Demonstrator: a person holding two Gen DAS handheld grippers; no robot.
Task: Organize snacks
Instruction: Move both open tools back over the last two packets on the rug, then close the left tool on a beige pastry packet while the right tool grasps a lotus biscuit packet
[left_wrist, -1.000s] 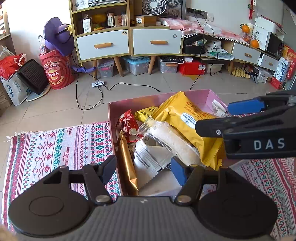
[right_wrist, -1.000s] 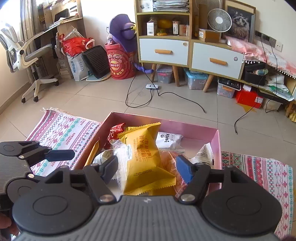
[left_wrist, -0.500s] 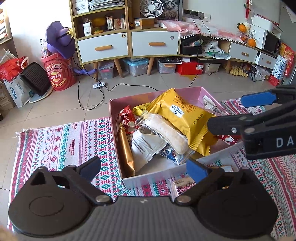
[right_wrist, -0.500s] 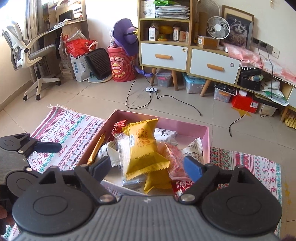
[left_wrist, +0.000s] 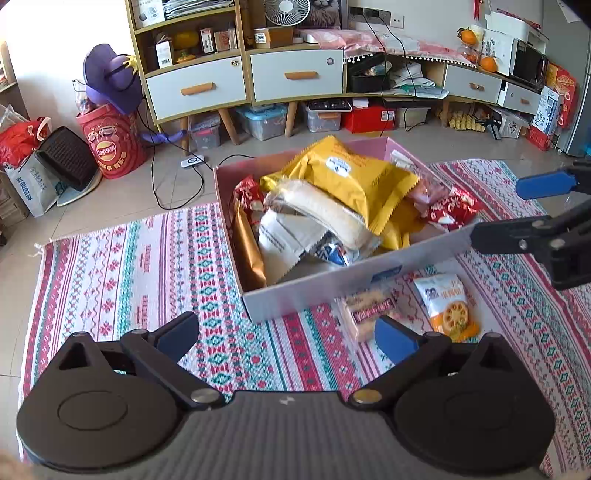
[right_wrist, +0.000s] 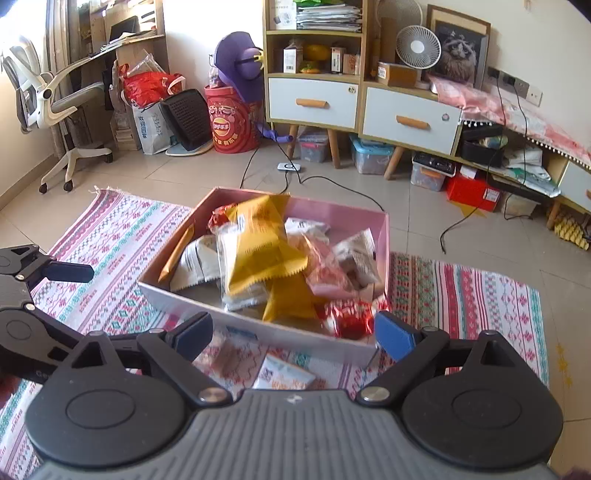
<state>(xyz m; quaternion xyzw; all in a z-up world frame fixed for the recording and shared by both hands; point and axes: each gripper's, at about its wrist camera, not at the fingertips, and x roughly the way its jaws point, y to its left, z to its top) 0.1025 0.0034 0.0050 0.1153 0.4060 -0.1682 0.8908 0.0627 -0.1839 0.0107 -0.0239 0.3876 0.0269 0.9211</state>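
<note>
Both the left gripper (left_wrist: 286, 338) and right gripper (right_wrist: 293, 332) gape empty; only the left view clearly shows the lotus-chip packet (left_wrist: 447, 302).

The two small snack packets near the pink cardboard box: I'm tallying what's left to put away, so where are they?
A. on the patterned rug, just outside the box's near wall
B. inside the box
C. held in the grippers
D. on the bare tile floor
A: the white and orange snack packet and the clear biscuit packet lie on the patterned rug beside the pink cardboard box; both grippers are open and empty.
</note>
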